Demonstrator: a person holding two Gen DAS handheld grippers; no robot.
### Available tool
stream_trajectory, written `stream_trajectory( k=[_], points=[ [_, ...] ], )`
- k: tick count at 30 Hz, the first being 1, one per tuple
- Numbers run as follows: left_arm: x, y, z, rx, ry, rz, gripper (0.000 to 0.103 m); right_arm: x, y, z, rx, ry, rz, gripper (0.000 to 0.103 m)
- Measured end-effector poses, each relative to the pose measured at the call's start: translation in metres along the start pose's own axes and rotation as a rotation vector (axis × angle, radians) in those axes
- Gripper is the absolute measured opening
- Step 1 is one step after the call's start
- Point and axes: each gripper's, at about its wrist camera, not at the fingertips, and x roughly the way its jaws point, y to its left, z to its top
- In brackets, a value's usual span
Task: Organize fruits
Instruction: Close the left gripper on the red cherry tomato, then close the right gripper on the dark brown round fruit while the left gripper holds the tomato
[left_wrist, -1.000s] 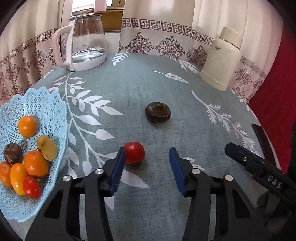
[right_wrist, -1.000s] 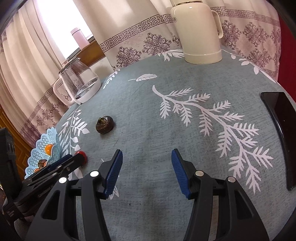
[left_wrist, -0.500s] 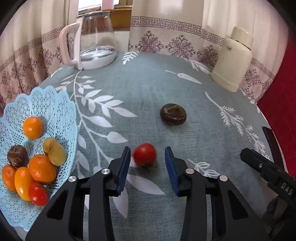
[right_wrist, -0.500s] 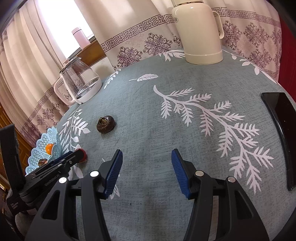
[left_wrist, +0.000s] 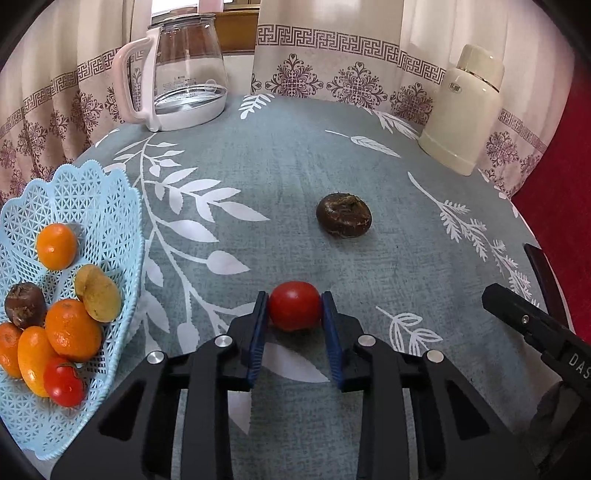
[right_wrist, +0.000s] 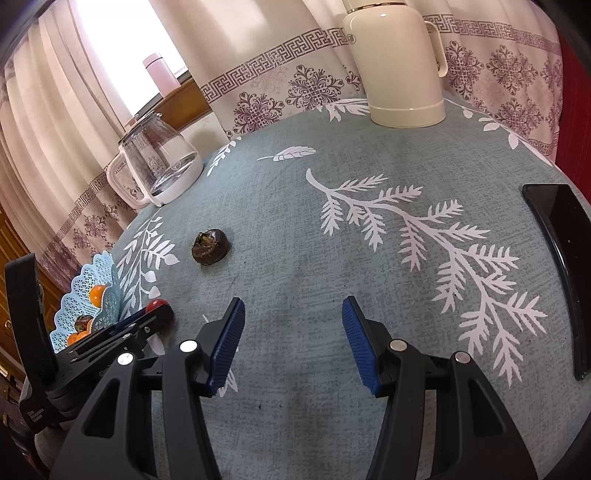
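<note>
Left and right wrist views of the fruit-sorting scene. The left hand-held gripper (left_wrist: 294, 308) had its two blue pads closed against opposite sides of a red tomato (left_wrist: 294, 305), which rested on the grey-blue leaf-patterned surface (left_wrist: 295, 177); whether it had left the cloth at all could not be told. The tomato was near-round, so no long axis governed the grip. The relation on which the coming move turned was lateral: the pale blue lattice basket (left_wrist: 110, 206) lay to the left of the held tomato and slightly nearer the camera, with a bare strip of surface between them, and already contained oranges, a second tomato, a yellowish fruit and a dark brown one. A carry to the basket would therefore run leftward over its raised scalloped rim, which was judged the chief obstacle. The right hand-held gripper (right_wrist: 291, 341) was wide open and held nothing, poised over bare cloth. A dark brown fruit (left_wrist: 343, 219) remained loose on the surface, ahead of and slightly right of the left hand-held gripper; in the right wrist view it lay ahead and to the left (right_wrist: 210, 246). Neither tool was clearly nearer.
</note>
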Motion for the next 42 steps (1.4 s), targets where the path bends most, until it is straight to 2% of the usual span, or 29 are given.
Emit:
stream_trajectory(
  k=[10, 20, 30, 42],
  points=[
    [-0.017, 0.001, -0.008, -0.001, -0.053, -0.009, 0.029, 0.005, 0.004, 0.000, -0.027, 0.010, -0.026, 0.055],
    [-0.028, 0.006, -0.016, -0.024, -0.100, -0.018, 0.029, 0.024, 0.028, 0.013, -0.122, 0.074, -0.022, 0.055],
    [-0.031, 0.016, -0.018, -0.069, -0.124, -0.045, 0.029, 0.083, 0.078, 0.045, -0.246, 0.162, 0.051, 0.055],
    [-0.029, 0.021, -0.019, -0.095, -0.115, -0.070, 0.029, 0.120, 0.101, 0.060, -0.318, 0.182, 0.038, 0.055]
  ],
)
